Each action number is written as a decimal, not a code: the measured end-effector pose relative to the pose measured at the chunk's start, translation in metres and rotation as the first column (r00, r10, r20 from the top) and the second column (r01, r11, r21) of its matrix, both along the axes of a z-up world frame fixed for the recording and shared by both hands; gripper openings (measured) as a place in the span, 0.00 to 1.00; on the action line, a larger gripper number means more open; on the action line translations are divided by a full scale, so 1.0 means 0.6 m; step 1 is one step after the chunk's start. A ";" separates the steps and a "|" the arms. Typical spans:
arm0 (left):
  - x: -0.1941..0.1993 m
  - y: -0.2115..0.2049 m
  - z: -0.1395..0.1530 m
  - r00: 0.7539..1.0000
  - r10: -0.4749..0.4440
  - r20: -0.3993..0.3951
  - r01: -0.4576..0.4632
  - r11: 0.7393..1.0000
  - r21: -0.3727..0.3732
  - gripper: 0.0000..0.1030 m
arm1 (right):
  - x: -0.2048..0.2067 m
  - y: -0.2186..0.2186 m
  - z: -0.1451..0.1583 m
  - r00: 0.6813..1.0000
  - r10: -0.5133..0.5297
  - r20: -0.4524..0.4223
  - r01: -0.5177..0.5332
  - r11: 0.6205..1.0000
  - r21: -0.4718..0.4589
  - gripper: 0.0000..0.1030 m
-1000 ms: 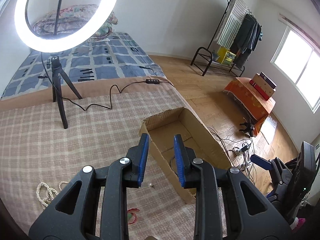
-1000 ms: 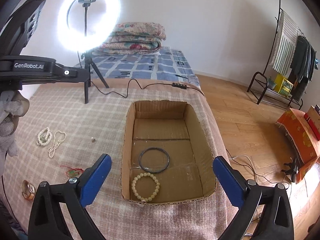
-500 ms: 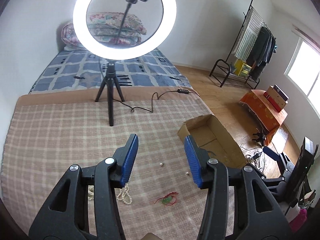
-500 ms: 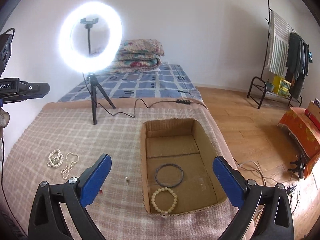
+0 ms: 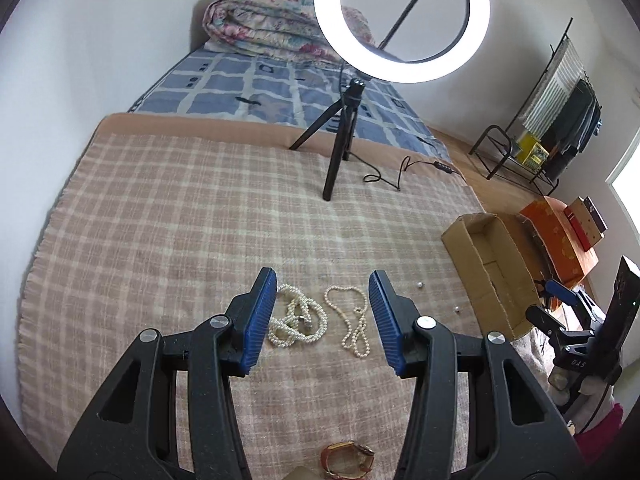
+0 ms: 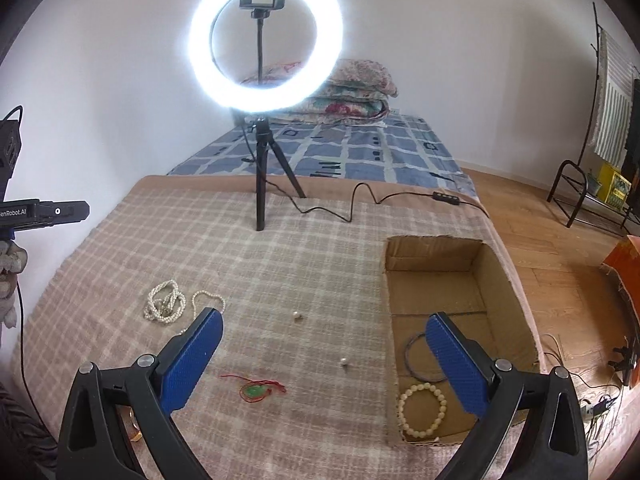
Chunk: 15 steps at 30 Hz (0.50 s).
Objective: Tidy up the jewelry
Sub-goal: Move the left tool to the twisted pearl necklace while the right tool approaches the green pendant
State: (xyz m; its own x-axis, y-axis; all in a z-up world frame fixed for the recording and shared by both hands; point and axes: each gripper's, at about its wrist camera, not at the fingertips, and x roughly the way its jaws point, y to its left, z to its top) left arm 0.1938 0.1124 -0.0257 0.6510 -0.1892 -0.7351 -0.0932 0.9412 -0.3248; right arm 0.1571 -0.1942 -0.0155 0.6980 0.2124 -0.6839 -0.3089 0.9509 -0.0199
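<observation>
We note the left gripper (image 5: pixel 323 322) held above the plaid blanket (image 5: pixel 180 240) on the bed, its blue fingers (image 5: pixel 258 320) apart and holding nothing. Nearest the left camera, at the bottom edge, lies an orange-strapped watch (image 5: pixel 346 460). Between the finger tips in that view we see a bunched pearl necklace (image 5: pixel 296 316) and, just beside it to the right, a thinner pearl strand (image 5: pixel 354 320); both rest on the blanket.

The right gripper (image 6: pixel 322 360) likewise has its fingers (image 6: pixel 192 360) wide apart, empty. Below it we record a green pendant on red cord (image 6: pixel 254 390) and two loose pearls (image 6: pixel 344 362), one nearer, one farther (image 6: pixel 296 315). To the right sits an open cardboard box (image 6: pixel 508 300) on the blanket; inside, at its near end, lie a cream bead bracelet (image 6: pixel 422 410) and, behind it, a dark bangle (image 6: pixel 412 356) partly hidden by the right finger.

Farther back a lit ring light (image 6: pixel 266 42) stands on a tripod, its cable (image 6: pixel 352 204) trailing right. Beyond, folded quilts (image 6: pixel 352 92) lie against the wall
</observation>
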 end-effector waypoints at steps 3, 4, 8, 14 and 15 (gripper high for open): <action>0.001 0.023 -0.029 0.999 0.019 -0.033 -0.020 0.999 -0.029 0.48 | 0.010 0.013 -0.026 0.997 0.018 -0.076 -0.016 0.999 0.029 0.92; 0.002 0.028 -0.038 0.999 0.024 -0.042 -0.026 0.999 -0.029 0.48 | 0.013 0.016 -0.037 0.994 0.022 -0.106 -0.019 0.999 0.035 0.89; 0.015 0.049 -0.074 0.995 0.034 -0.095 -0.040 0.997 -0.065 0.48 | 0.026 0.023 -0.094 0.965 0.022 -0.263 -0.009 0.999 0.051 0.74; 0.037 0.056 -0.124 0.984 0.033 -0.174 -0.052 0.993 -0.105 0.48 | 0.047 0.005 -0.179 0.869 -0.014 -0.495 0.118 0.977 0.180 0.48; 0.040 0.055 -0.131 0.982 0.031 -0.185 -0.051 0.993 -0.109 0.48 | 0.050 0.003 -0.190 0.853 -0.016 -0.522 0.139 0.970 0.199 0.43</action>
State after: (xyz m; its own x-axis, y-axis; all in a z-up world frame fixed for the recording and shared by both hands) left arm 0.2180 0.1451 -0.1042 0.5163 -0.2532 -0.8181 -0.1987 0.8938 -0.4021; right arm 0.1872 -0.1924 -0.1296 0.2811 0.3608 -0.8893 -0.1413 0.9321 0.3335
